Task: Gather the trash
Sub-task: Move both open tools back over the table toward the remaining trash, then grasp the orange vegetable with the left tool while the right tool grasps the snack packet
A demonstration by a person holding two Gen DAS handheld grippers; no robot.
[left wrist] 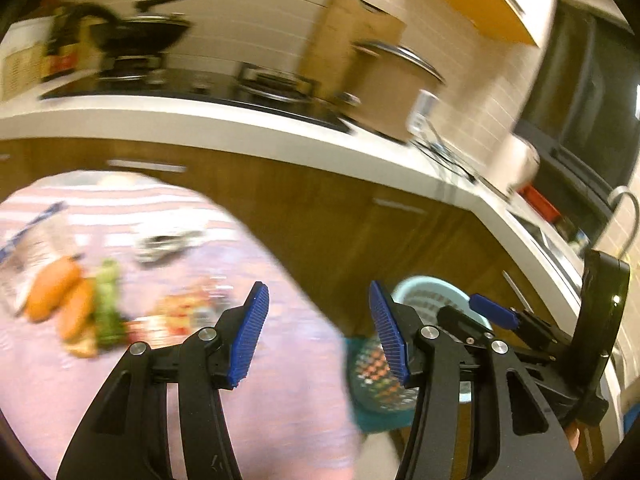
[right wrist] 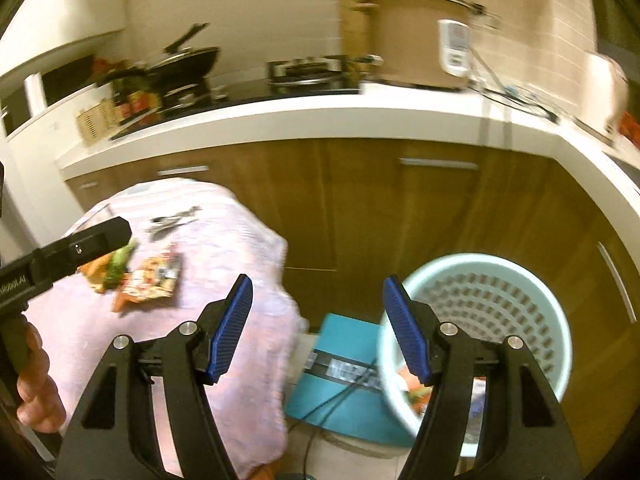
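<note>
On the pink table (right wrist: 240, 232), the snack wrapper (right wrist: 154, 276) lies flat, tilted diagonally.

Wrappers (right wrist: 154, 280) on table (right wrist: 240, 360) — basket (right wrist: 556, 312) right, on floor.

White letters on the left gripper (right wrist: 64, 256) (unreadable).

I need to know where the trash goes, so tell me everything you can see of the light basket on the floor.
The basket is a round, pale mint bin that looks like plastic, with a smooth rim and walls pierced by rows of small holes. It stands open-topped on the floor in front of the wooden cabinets, right of the pink-clothed table and next to a teal box. A few scraps lie at its bottom. The right claw hangs open in front of it, not touching.
</note>
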